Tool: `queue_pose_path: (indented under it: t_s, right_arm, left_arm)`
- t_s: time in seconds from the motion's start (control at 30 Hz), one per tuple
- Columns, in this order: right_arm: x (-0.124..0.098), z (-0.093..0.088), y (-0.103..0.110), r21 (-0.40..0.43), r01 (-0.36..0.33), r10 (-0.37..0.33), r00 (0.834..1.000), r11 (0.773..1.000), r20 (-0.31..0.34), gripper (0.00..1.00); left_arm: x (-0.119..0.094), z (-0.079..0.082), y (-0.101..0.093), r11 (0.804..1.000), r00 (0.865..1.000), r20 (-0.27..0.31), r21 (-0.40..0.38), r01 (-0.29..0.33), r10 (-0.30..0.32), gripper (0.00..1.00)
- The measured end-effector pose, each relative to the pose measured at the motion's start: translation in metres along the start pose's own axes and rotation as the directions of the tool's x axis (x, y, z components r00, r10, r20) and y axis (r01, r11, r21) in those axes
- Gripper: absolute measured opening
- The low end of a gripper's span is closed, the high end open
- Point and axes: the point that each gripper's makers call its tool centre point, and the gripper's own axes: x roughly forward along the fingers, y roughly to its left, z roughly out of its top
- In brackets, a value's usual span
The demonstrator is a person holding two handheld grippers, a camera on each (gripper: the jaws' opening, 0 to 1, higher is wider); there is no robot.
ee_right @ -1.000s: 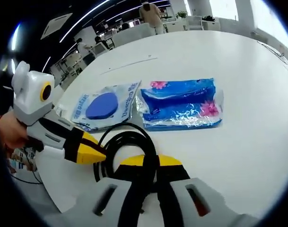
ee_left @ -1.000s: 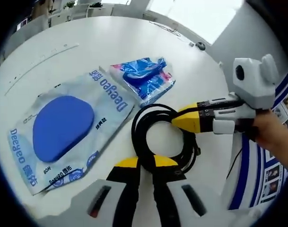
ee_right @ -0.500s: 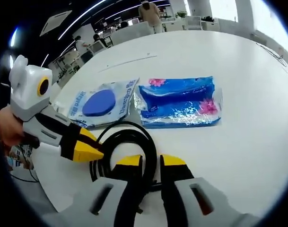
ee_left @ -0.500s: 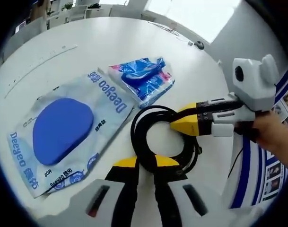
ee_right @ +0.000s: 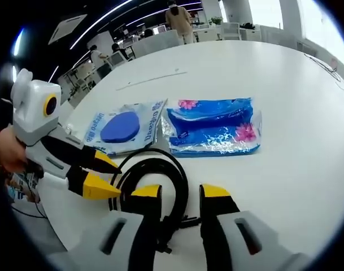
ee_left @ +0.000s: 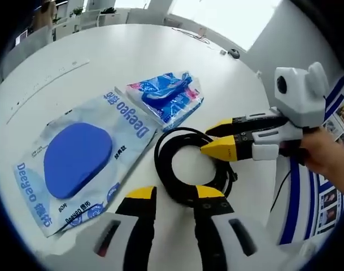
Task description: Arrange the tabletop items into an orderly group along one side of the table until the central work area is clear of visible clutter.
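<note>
Left gripper view shows our left claw (ee_left: 175, 193) and right claw (ee_left: 216, 140) both released around the coiled black cable (ee_left: 188, 169) at the desk's (ee_left: 132, 62) near edge, where we judge it could unwind if nudged.

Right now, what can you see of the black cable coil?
The black cable is wound in a rough ring of several loops, flat on the white table near its edge, just beside the two plastic packets. It looks like rubbery cord, with a loose end or plug at one side. Both grippers stand open around it: the left gripper straddles one side, the right gripper the other.
</note>
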Motion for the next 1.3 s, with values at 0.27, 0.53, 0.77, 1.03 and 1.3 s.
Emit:
queue_pose_path:
  t_s: [0.27,0.53,0.77,1.03,1.3]
  right_arm:
    - [-0.006,0.006,0.005,-0.005,-0.006,0.006,1.000,1.000,0.015,0.30]
    - [-0.012,0.008,0.007,-0.014,-0.010,0.010,1.000,1.000,0.023,0.34]
    - [-0.018,0.011,0.012,-0.028,-0.017,0.018,0.999,0.999,0.028,0.39]
    - [-0.025,0.015,0.018,-0.049,-0.025,0.027,0.999,0.998,0.038,0.45]
    - [-0.034,0.023,0.026,-0.082,-0.036,0.040,0.998,0.996,0.050,0.51]
  left_arm:
    - [-0.008,0.004,-0.001,1.000,1.000,0.015,0.004,-0.001,0.001,0.33]
    - [-0.017,0.005,-0.004,1.000,1.000,0.029,0.004,0.002,-0.002,0.41]
    - [-0.027,0.009,-0.007,1.000,0.998,0.055,0.004,0.011,-0.011,0.48]
    - [-0.042,0.011,-0.008,1.000,0.997,0.079,0.011,0.016,-0.017,0.55]
    - [-0.058,0.015,-0.009,1.000,0.992,0.122,0.006,0.019,-0.019,0.61]
